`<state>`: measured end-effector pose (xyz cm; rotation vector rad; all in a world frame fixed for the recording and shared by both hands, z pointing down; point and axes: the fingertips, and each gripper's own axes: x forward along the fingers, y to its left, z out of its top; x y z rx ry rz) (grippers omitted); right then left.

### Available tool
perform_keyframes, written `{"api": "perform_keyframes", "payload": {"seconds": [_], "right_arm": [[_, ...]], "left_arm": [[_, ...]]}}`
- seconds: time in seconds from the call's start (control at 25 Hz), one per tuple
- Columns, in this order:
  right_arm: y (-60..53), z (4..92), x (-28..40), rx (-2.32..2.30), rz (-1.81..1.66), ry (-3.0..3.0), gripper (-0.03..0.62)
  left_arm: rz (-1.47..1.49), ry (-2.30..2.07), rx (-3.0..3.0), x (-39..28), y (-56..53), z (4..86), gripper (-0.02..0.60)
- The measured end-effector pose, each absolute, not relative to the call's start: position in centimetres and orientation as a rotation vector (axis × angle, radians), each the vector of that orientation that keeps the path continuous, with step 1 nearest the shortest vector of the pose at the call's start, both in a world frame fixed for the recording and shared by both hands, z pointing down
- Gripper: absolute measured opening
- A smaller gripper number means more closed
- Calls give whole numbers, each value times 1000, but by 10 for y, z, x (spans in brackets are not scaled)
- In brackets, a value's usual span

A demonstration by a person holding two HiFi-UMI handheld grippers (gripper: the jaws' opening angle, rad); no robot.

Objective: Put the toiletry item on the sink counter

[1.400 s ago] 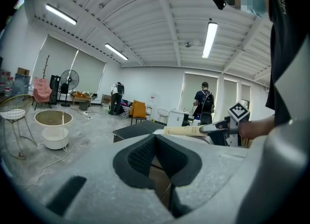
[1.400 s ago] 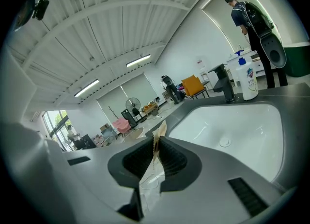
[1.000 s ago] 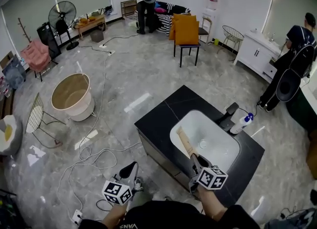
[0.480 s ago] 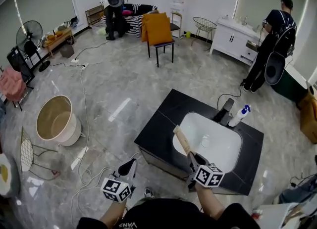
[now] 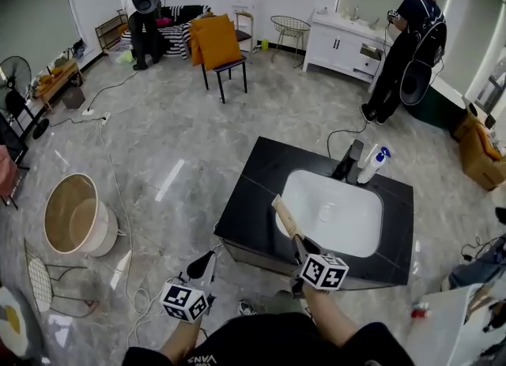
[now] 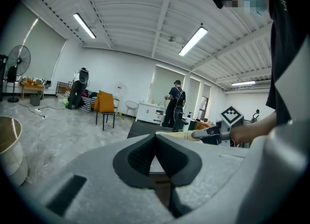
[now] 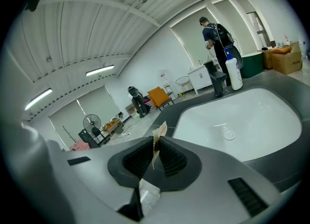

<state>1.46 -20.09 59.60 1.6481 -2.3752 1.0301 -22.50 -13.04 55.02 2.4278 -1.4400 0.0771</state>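
A flat beige toiletry tube (image 5: 285, 216) sticks out of my right gripper (image 5: 301, 245), which is shut on its lower end. The tube slants up over the front left rim of the white basin (image 5: 340, 216) set in the black sink counter (image 5: 257, 179). In the right gripper view the thin tube (image 7: 159, 137) is pinched edge-on between the pads of the right gripper (image 7: 155, 157), with the basin (image 7: 247, 116) just ahead. My left gripper (image 5: 205, 262) hangs shut and empty over the floor, left of the counter; its jaws (image 6: 155, 156) meet in the left gripper view.
A black faucet (image 5: 349, 162) and a white spray bottle (image 5: 371, 164) stand at the counter's far edge. A beige tub (image 5: 73, 216), cables and a wire chair (image 5: 39, 281) lie to the left. A person (image 5: 407, 44) stands at a white cabinet (image 5: 340, 40) far behind.
The head view has swung, bringing the counter more squarely in front. The right gripper still holds the tube over the basin's front left rim. The left gripper stays low and shut.
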Motion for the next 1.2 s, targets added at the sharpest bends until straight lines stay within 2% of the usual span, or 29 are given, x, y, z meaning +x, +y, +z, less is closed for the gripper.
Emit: {"api": "perform_keyframes", "payload": {"seconds": [1.2], "right_arm": [[-330, 651, 3, 1776, 1351, -2205, 40]], "left_arm": [[132, -1390, 2440, -195, -235, 565, 6]]}}
